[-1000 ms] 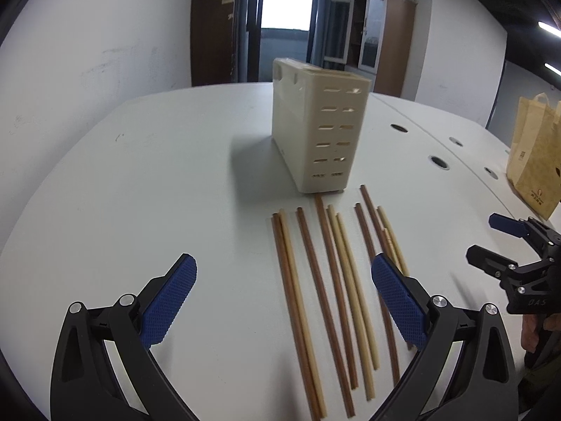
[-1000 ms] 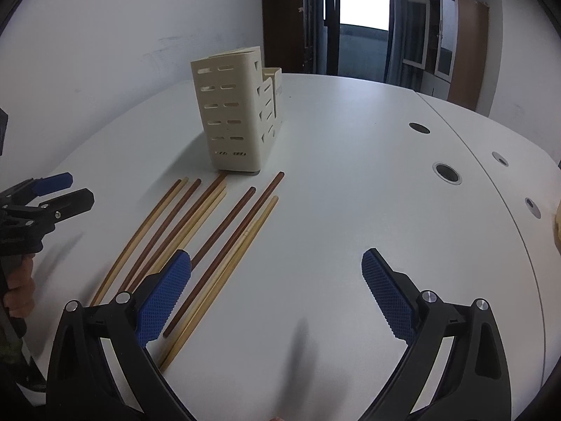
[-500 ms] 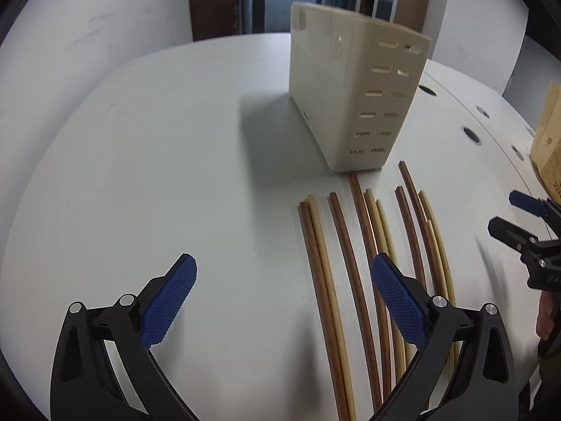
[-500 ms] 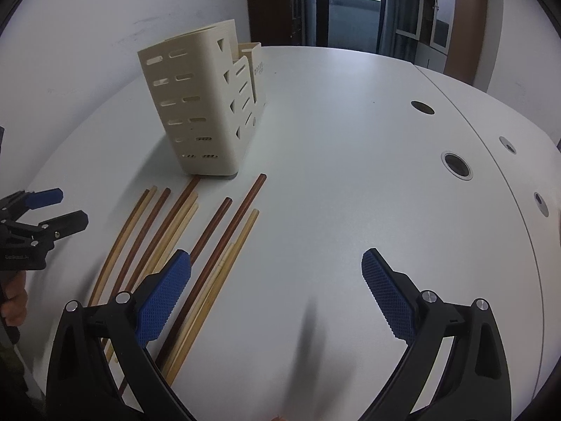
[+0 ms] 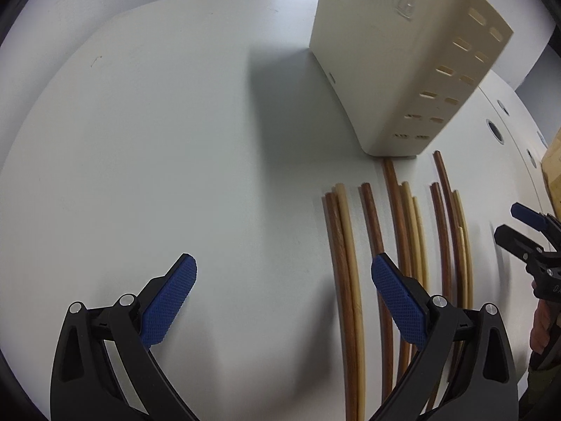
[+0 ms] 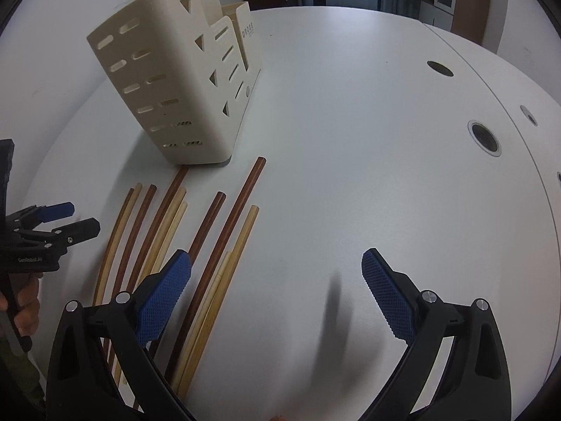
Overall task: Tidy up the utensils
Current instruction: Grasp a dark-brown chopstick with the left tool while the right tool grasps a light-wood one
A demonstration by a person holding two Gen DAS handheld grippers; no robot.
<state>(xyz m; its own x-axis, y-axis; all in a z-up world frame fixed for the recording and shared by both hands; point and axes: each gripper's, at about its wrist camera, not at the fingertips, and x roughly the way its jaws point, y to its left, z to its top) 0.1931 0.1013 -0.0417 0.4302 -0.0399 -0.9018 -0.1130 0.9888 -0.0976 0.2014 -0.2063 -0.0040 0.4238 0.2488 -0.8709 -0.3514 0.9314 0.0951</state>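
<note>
Several dark brown and pale wooden chopsticks (image 5: 396,238) (image 6: 210,242) lie side by side on the white table, their far ends near a cream slotted utensil holder (image 5: 403,70) (image 6: 175,87). My left gripper (image 5: 284,280) is open, low over the table, its right finger over the leftmost chopsticks. My right gripper (image 6: 277,277) is open too, its left finger above the rightmost chopsticks. Nothing is held by either. The left wrist view catches the right gripper (image 5: 519,224) at its right edge, and the right wrist view has the left gripper (image 6: 70,217) at its left edge.
The white table (image 6: 350,140) has round cable holes (image 6: 485,138) to the right. A brown paper bag (image 5: 554,168) stands at the far right of the left wrist view. A hand (image 6: 24,301) holds the left gripper's handle. A wall and doorway lie beyond.
Both grippers have moved forward and lower toward the chopsticks and holder, which now look larger and closer. Both stay open and empty.
</note>
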